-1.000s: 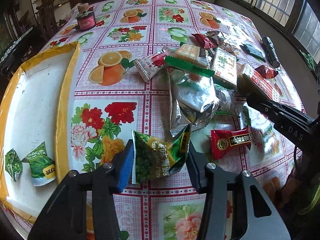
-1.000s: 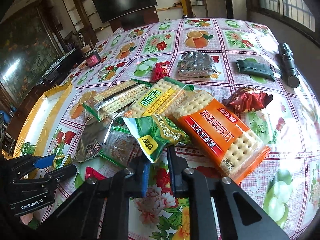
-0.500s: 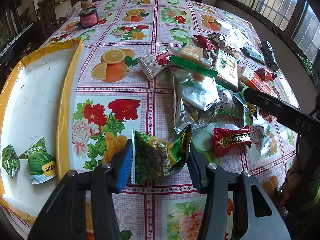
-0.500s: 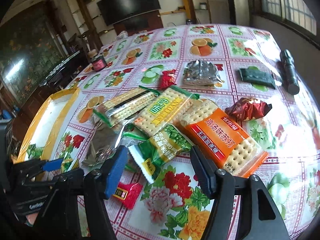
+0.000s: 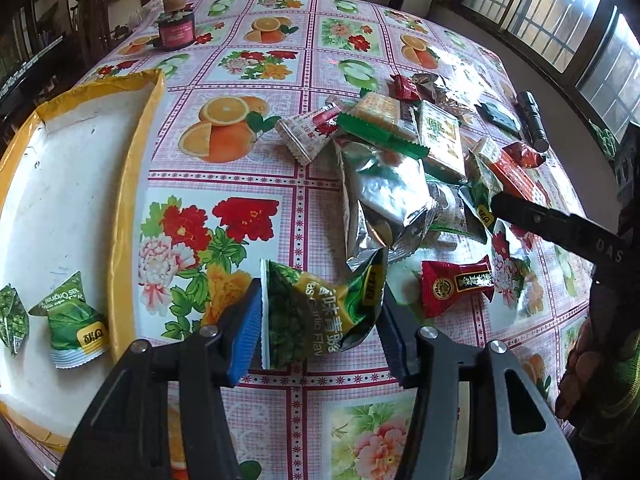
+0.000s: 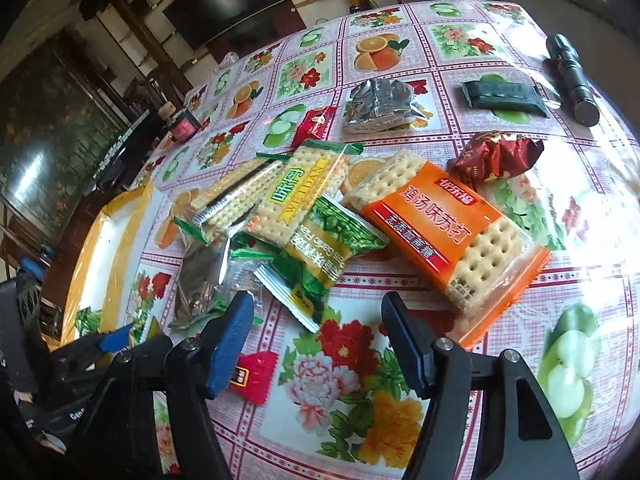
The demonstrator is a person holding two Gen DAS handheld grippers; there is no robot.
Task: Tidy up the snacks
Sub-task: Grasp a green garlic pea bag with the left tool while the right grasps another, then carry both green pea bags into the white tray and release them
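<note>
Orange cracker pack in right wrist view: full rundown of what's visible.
The orange cracker pack is a flat, clear plastic wrapper with an orange printed panel bearing white Chinese characters; pale, dimpled soda crackers show through at both ends. It looks sealed and intact, lying diagonally on the floral tablecloth. Its upper end meets the yellow-labelled cracker pack. No jaws touch it.

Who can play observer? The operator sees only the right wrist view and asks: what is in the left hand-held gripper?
Observer: The left hand-held gripper has a green pea packet clamped between its pads, though its jaws have just been opening.
Operator: What is in the tray?
Observer: A green packet and a second green packet lie at the near end of the yellow-rimmed tray.
</note>
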